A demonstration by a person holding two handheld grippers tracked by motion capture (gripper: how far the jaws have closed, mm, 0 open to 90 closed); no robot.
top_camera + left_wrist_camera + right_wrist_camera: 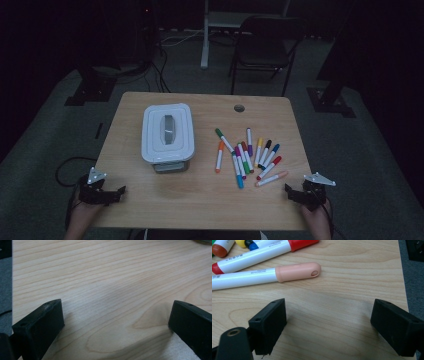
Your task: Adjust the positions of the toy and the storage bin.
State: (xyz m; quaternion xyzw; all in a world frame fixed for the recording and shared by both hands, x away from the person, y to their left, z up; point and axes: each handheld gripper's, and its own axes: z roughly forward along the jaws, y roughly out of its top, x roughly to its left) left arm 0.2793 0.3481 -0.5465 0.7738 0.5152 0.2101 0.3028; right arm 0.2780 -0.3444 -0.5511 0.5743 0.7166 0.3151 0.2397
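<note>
A white lidded box (167, 133) with a grey handle stands left of centre on the wooden table (200, 195). To its right lie several coloured markers (250, 155), loosely fanned. My left gripper (114, 192) rests at the table's front left corner, open, with bare wood between its jaws (116, 312). At the front right corner my right gripper (295, 192) is open too, nothing between its jaws (328, 315). A peach-capped marker (298, 271) lies just ahead of it, with a red-capped marker (302, 243) beyond.
A round cable hole (239, 108) is near the table's far edge. Behind the table stand a dark folding chair (265, 45) and a white stand leg (204, 35). Cables run over the grey floor (165, 75). The table's right edge (400, 272) is close to my right gripper.
</note>
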